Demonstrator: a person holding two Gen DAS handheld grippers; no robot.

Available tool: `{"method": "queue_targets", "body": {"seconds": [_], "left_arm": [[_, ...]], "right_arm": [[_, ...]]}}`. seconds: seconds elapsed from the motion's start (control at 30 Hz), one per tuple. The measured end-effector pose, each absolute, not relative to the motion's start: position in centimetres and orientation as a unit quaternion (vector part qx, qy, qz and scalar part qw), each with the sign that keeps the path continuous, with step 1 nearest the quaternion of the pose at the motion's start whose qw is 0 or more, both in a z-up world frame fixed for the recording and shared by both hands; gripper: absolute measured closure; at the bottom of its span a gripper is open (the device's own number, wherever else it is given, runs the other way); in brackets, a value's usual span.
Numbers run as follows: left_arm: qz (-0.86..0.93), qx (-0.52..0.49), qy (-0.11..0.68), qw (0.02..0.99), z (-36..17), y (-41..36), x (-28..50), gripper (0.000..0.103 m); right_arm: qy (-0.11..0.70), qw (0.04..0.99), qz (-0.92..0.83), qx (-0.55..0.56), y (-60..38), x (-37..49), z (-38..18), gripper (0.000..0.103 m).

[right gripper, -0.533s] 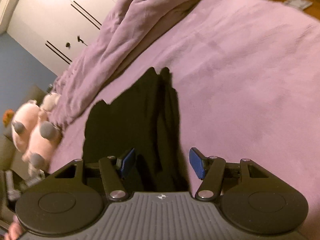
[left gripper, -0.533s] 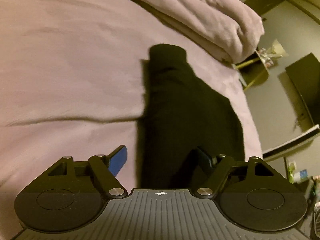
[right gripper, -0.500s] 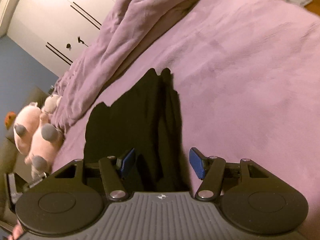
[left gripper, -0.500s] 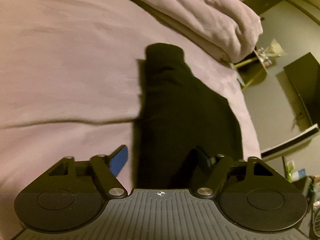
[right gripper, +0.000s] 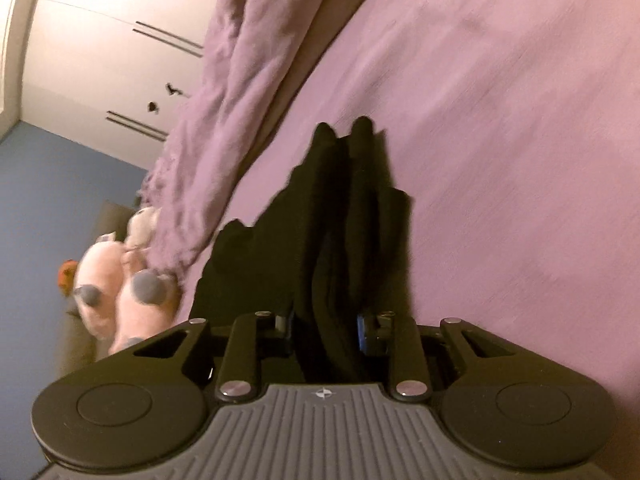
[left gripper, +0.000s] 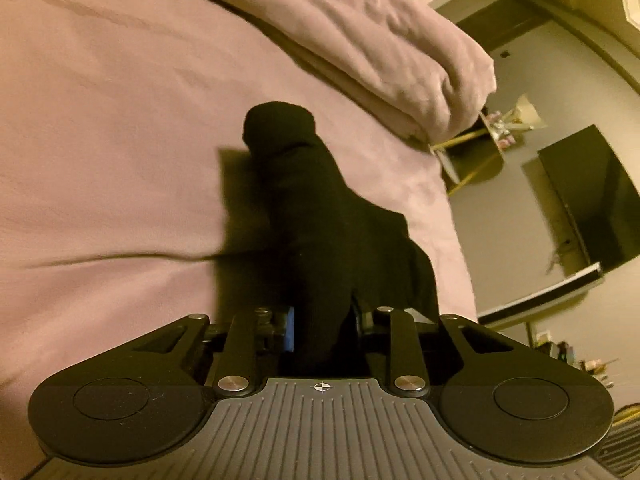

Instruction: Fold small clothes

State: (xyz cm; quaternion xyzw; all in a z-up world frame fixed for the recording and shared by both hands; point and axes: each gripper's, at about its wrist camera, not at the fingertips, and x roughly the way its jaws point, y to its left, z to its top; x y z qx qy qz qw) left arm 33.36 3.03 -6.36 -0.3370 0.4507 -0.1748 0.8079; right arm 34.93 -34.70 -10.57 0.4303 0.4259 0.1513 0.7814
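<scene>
- While both claws are closing, the black garment (left gripper: 320, 216) lies stretched on the purple bed (left gripper: 112, 128), one end at each claw.
- Left gripper (left gripper: 324, 332): jaws closing, black cloth bunched between the blue pads and seemingly pinched already.
- Right gripper (right gripper: 326, 332): jaws closing, a thick pleated wad of the same garment (right gripper: 336, 220) between the pads; contact looks made.
- Progress, judged: the garment seems narrowed lengthwise into a long strip with stacked layers. The cross fold, end over end, is not yet done. No finished pile is in view.
- Left to do: lift or carry one end over the other, lay flat, smooth.
- Surroundings: rumpled duvet (left gripper: 380, 40) heaped along the far edge of the bed, near the garment's far end but apart from it.
- Plush toy (right gripper: 120, 276) beside the bed, well apart. Wardrobe doors (right gripper: 100, 60) behind.
- Dark screen (left gripper: 596, 196) on the wall, off the bed.
- Obstruction: none on the open sheet; the duvet limits room on that side.
</scene>
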Motion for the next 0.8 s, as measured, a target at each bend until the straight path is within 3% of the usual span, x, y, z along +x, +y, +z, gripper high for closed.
{"method": "queue_targets", "body": {"seconds": [0.2, 0.27, 0.4, 0.5, 0.6, 0.7, 0.73, 0.8], "left_arm": [[-0.105, -0.283, 0.471, 0.829, -6.2, 8.1, 29.6, 0.069], [-0.085, -0.283, 0.476, 0.829, -6.9, 8.8, 28.2, 0.065], [-0.103, -0.29, 0.465, 0.83, -7.0, 8.4, 25.6, 0.046], [-0.107, -0.27, 0.469, 0.834, -7.2, 7.4, 24.6, 0.043], [-0.106, -0.278, 0.492, 0.819, -8.3, 6.7, 23.9, 0.045], [-0.093, -0.246, 0.49, 0.831, -8.3, 5.9, 23.5, 0.059], [-0.091, -0.242, 0.49, 0.832, -8.2, 5.9, 23.4, 0.067], [-0.089, -0.244, 0.491, 0.832, -7.8, 6.0, 23.3, 0.078]], "right_arm": [[0.476, 0.759, 0.216, 0.389, -28.2, 33.3, -10.9, 0.076], [0.478, 0.773, 0.215, 0.358, -26.5, 32.2, -10.6, 0.07], [0.466, 0.802, 0.201, 0.314, -25.9, 29.4, -8.9, 0.049], [0.46, 0.821, 0.198, 0.275, -26.3, 26.6, -8.0, 0.044], [0.456, 0.837, 0.192, 0.233, -26.3, 24.1, -7.8, 0.044], [0.454, 0.842, 0.183, 0.226, -26.0, 23.3, -7.6, 0.045], [0.454, 0.843, 0.177, 0.226, -25.9, 23.2, -7.5, 0.048], [0.462, 0.839, 0.172, 0.231, -25.7, 23.3, -7.6, 0.069]]}}
